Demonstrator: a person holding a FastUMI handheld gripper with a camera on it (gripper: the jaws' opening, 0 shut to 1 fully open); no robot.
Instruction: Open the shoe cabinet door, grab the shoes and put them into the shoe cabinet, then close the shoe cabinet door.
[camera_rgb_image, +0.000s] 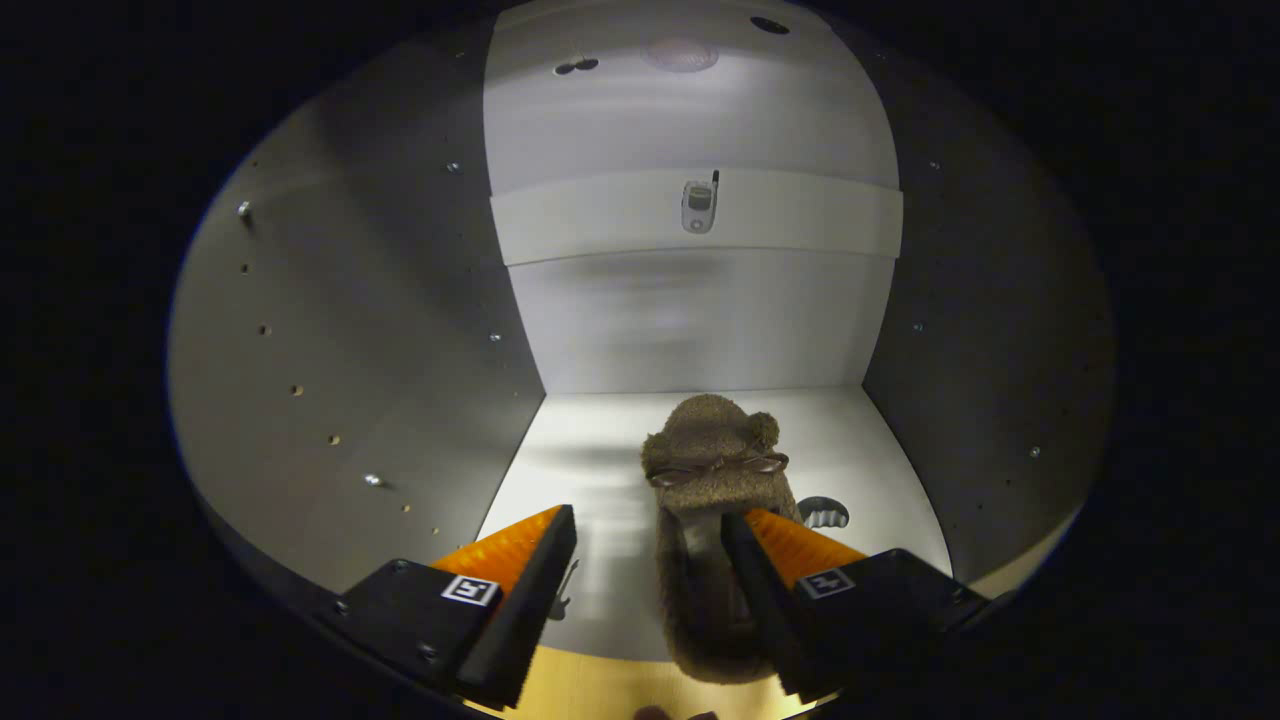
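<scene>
Gripper view, claw (648, 550) spread wide, fuzzy brown slipper (712, 500) against one finger, inside shoe cabinet (700, 320).

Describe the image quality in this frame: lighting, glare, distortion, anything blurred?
Gripper view: fisheye bends the cabinet's side walls and the back panel's band into curves; light is brightest on the back panel and floor, with soft glare streaks there; the side walls fall into shadow. The furry slipper is reasonably sharp, lying between the open fingers of the gripper against one of them.
</scene>
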